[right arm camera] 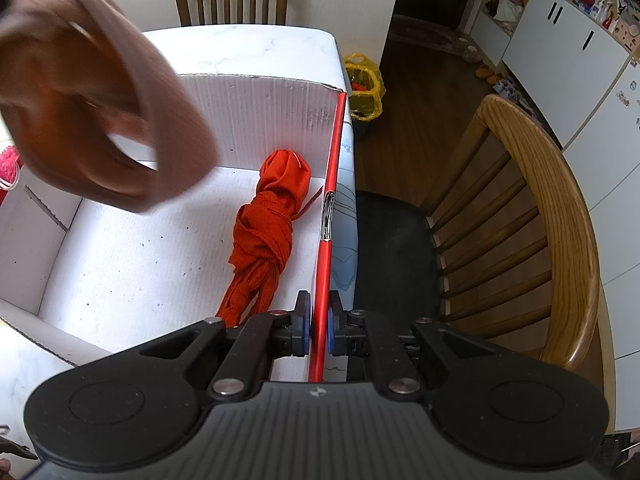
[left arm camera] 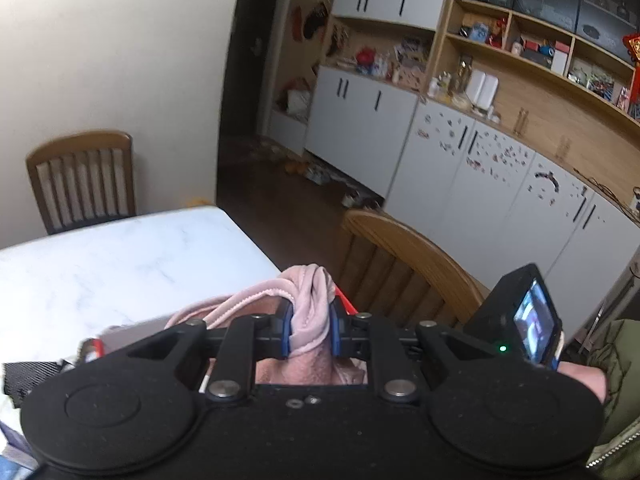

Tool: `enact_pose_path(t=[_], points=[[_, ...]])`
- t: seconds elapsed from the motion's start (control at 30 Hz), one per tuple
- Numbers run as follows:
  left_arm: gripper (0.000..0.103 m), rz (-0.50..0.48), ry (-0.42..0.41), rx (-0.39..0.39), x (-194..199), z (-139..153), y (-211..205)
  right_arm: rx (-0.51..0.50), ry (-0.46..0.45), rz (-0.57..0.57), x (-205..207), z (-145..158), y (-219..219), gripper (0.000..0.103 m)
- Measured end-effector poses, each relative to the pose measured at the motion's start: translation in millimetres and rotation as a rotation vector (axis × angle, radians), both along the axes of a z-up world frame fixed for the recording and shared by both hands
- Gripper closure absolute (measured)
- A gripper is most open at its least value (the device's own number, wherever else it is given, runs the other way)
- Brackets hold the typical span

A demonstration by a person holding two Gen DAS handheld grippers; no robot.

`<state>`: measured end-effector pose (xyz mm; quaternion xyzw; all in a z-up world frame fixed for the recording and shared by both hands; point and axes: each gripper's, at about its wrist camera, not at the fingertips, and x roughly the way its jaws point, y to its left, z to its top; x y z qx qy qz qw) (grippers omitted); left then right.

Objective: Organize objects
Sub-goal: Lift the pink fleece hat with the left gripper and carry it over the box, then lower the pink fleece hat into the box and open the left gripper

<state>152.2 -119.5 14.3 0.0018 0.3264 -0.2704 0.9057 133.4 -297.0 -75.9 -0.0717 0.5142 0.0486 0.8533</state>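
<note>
The left gripper [left arm camera: 311, 330] points out and somewhat downward past the corner of the marble table [left arm camera: 120, 264], its blue pads pinched on a bunched pink garment [left arm camera: 310, 300] whose corded loops trail back toward the table. The right gripper [right arm camera: 319, 326] is tipped steeply down at the near right corner of the white cardboard box [right arm camera: 260, 120], its jaws closed tight on the box's red-edged right wall [right arm camera: 334, 168]. A knotted orange-red cloth [right arm camera: 268, 232] lies on the box floor, close against that same wall. Only the right wrist view shows the box's inside, along with a yellow bag [right arm camera: 366, 88] on the floor beyond the box's far right corner and a wooden chair [right arm camera: 552, 216] just to the right of the box. Only the left wrist view shows the long wall of white cabinets [left arm camera: 460, 168] and cluttered shelves well beyond the box, plus a small lit camera screen [left arm camera: 534, 320] and a green sleeve [left arm camera: 616, 360] at its right edge. Over the left part of the box hangs a large brown blur [right arm camera: 100, 100], too smeared to identify for certain; it hides much of the box's far wall and left side. In the left wrist view the gripper body covers the lower part of the pink garment, and only a sliver of red [left arm camera: 345, 300] shows beside it.
</note>
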Motion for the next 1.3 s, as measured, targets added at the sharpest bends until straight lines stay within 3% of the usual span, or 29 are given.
enact_pose_path(t=[0.63, 0.97, 1.3], points=[[0.087, -0.058, 0.176, 0.144, 48.1, -79.3, -43.6, 0.013, 0.002, 0.0, 1.1, 0.8, -3.5, 0.096], [0.088, -0.09, 0.341, 0.213, 66.0, -123.1, -55.7, 0.022, 0.004, -0.001, 1.6, -0.7, -4.0, 0.096], [0.085, -0.132, 0.555, 0.221, 80.9, -153.3, -62.4, 0.026, 0.005, -0.002, 1.4, -1.0, -3.9, 0.096]])
